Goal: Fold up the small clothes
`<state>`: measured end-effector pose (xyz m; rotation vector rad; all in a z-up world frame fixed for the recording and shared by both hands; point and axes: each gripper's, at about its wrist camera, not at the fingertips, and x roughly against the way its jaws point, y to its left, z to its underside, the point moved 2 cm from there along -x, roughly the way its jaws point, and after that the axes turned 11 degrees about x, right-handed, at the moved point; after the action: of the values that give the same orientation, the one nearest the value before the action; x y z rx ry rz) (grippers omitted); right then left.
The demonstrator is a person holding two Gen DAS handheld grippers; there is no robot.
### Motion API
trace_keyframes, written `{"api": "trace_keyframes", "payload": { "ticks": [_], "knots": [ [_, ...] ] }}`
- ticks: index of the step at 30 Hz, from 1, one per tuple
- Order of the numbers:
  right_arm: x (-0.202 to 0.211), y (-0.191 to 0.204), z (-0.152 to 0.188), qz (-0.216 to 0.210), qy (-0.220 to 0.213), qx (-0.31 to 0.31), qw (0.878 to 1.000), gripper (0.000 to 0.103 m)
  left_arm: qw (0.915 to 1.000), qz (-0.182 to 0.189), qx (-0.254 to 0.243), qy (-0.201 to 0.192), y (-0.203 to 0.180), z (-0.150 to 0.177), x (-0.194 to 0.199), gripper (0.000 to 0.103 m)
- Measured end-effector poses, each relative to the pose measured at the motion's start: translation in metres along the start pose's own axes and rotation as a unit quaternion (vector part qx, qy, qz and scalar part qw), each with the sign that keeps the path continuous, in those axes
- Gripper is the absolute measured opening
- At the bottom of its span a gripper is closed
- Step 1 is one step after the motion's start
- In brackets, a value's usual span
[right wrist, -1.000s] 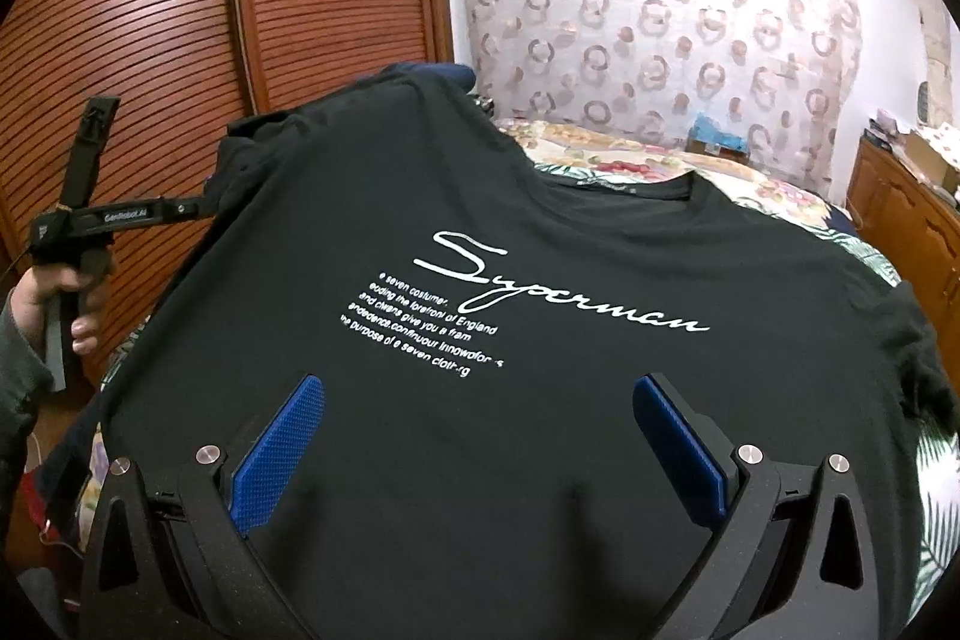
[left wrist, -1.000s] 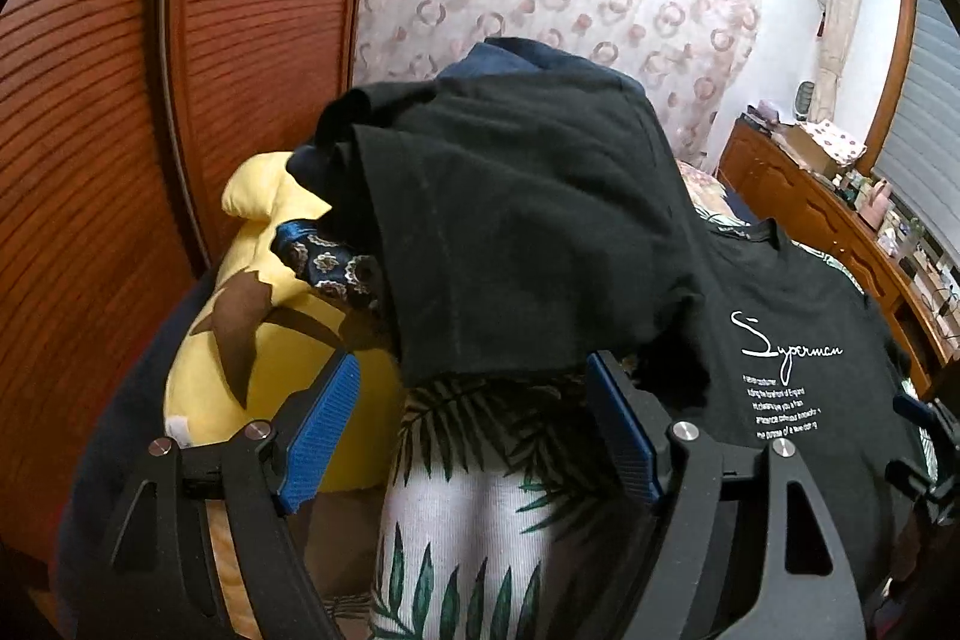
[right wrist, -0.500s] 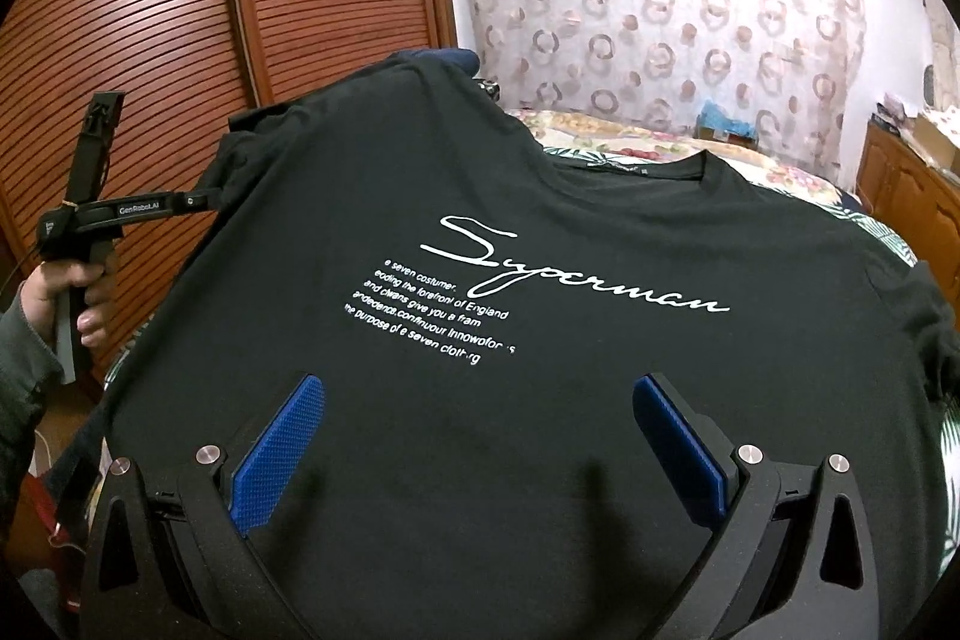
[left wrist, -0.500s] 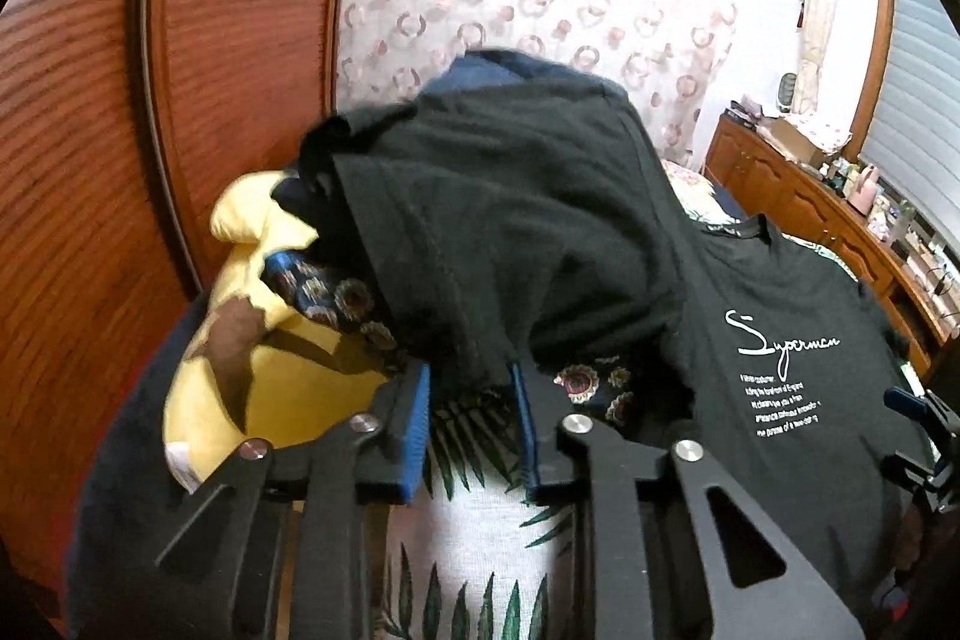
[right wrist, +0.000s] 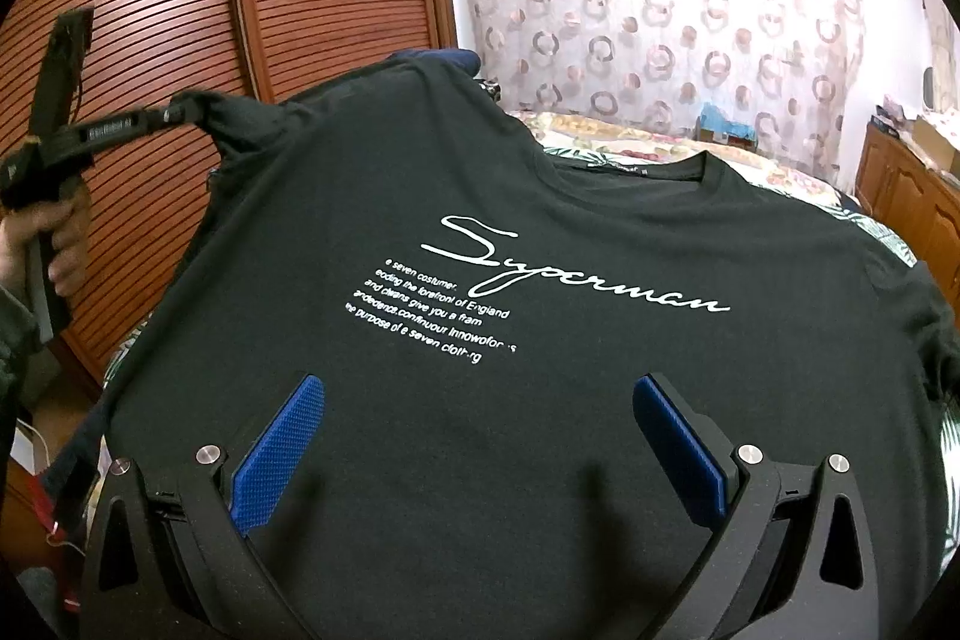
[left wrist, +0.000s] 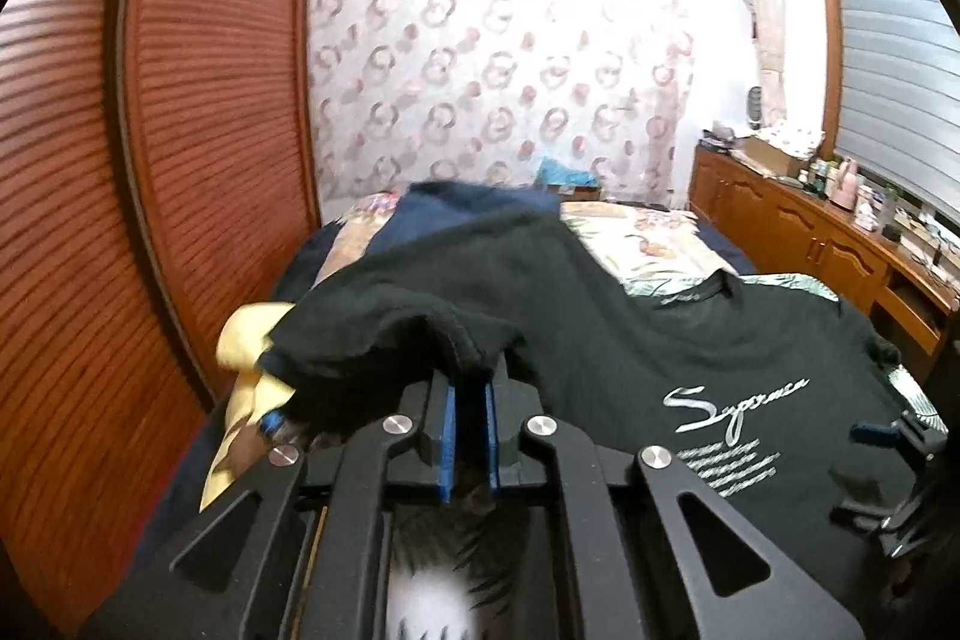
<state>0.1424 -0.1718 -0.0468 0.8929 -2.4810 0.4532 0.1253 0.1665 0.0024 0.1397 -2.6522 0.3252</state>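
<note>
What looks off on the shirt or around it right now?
No damage or spill. The black T-shirt lies print-up but not flat: its far-left sleeve is bunched and lifted, pinched in the left tongs, and that side humps over a yellow pillow and other clothes. The right tongs are open above the shirt's lower part.

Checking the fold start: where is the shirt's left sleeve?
Left wrist view: the sleeve is pinched in the left gripper, lifted above the yellow cushion, beside the wardrobe door.

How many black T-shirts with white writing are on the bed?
1. The black T-shirt lies spread over the bed, its sleeve pinched in the left tool. Other clothes bunched under that sleeve may hide more.
</note>
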Motion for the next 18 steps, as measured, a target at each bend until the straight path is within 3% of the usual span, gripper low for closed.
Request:
{"api": "trace_keyframes", "payload": {
  "ticks": [4,8,14,15,18],
  "knots": [
    [-0.001,-0.002,0.000,0.000,-0.001,-0.001,1.000,0.103,0.9989,0.025,-0.038,0.001,-0.035,-0.015,-0.005,0.008],
    [-0.001,-0.003,0.001,-0.001,-0.002,-0.003,1.000,0.103,0.9943,0.046,-0.087,0.041,-0.068,-0.008,-0.016,0.009],
    [-0.001,-0.004,0.002,-0.002,-0.005,-0.004,1.000,0.103,0.9905,0.054,-0.109,0.066,-0.077,0.019,-0.013,0.031],
    [-0.001,-0.004,0.002,-0.002,-0.005,-0.004,1.000,0.103,0.9906,0.055,-0.106,0.067,-0.074,0.020,-0.012,0.042],
    [-0.001,-0.005,0.003,-0.003,-0.005,-0.004,1.000,0.103,0.9919,0.059,-0.091,0.065,-0.065,0.027,0.000,0.055]
  ]
}}
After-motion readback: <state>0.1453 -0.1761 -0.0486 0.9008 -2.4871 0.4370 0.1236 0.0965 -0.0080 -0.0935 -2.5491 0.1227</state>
